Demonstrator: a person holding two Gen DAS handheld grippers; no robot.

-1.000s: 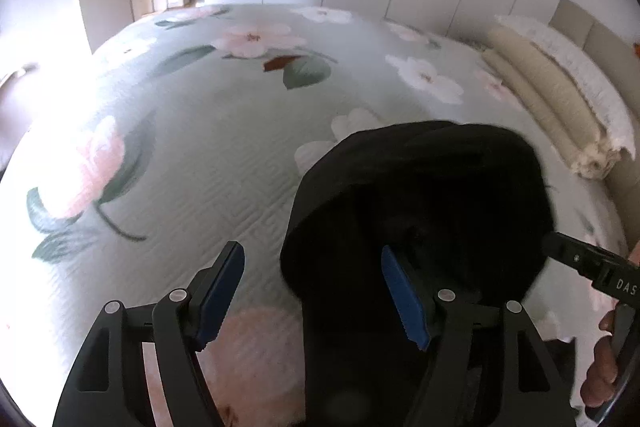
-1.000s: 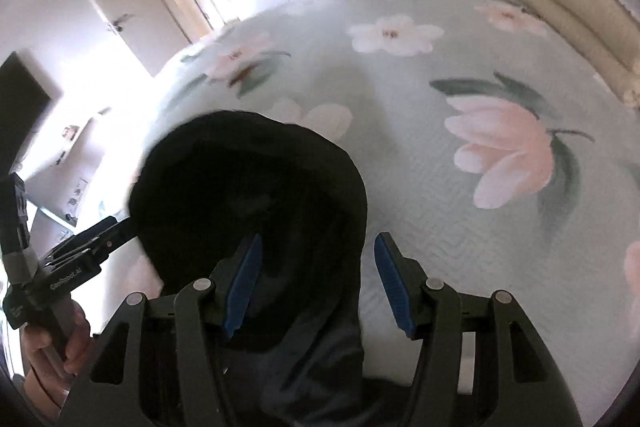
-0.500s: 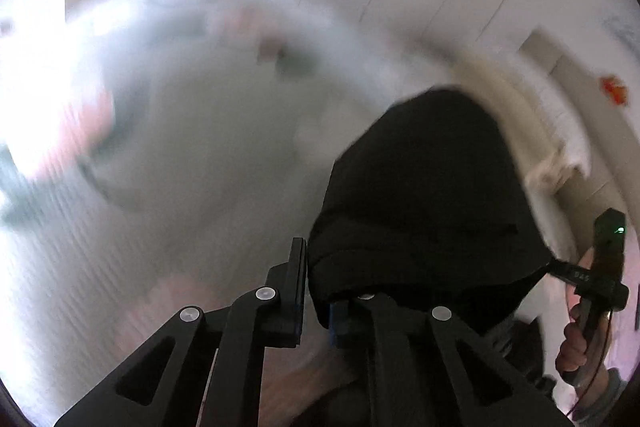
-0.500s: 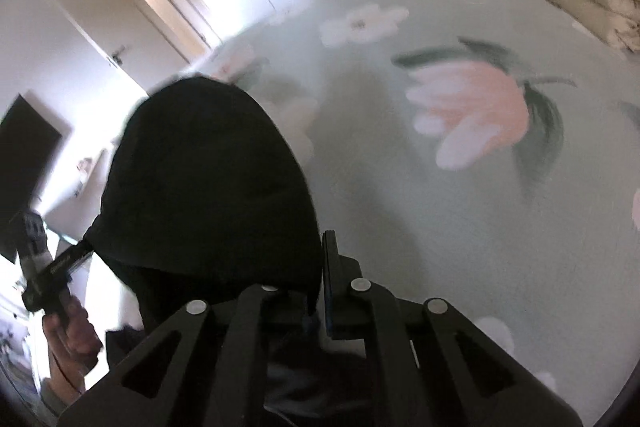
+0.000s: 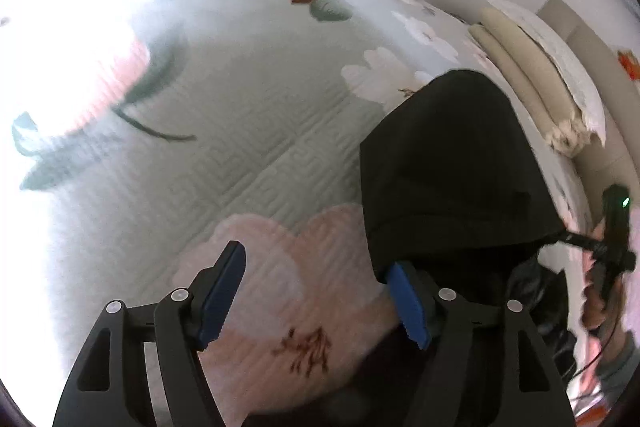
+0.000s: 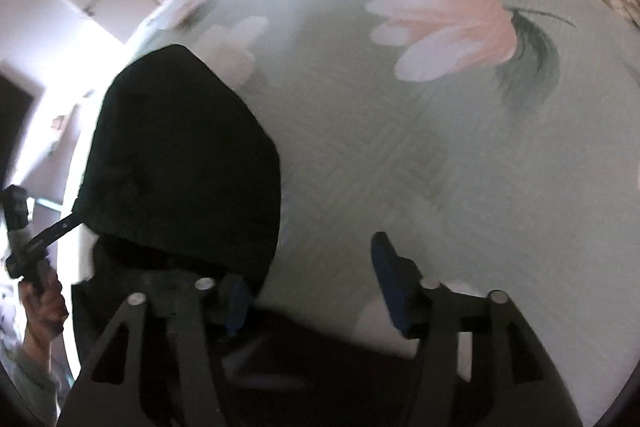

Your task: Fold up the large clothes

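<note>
Left wrist: black garment drapes right finger of spread left tongs.

You have: one black garment on one bed with floral quilt. Two hand-held grippers, left hand-held gripper and right hand-held gripper, two blue pads each. Two rolled beige bolsters by headboard.

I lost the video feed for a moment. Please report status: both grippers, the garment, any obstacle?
Left gripper open, right gripper open. Black garment bunched on floral bedspread, between both grippers, not clamped. No obstacle seen.
</note>
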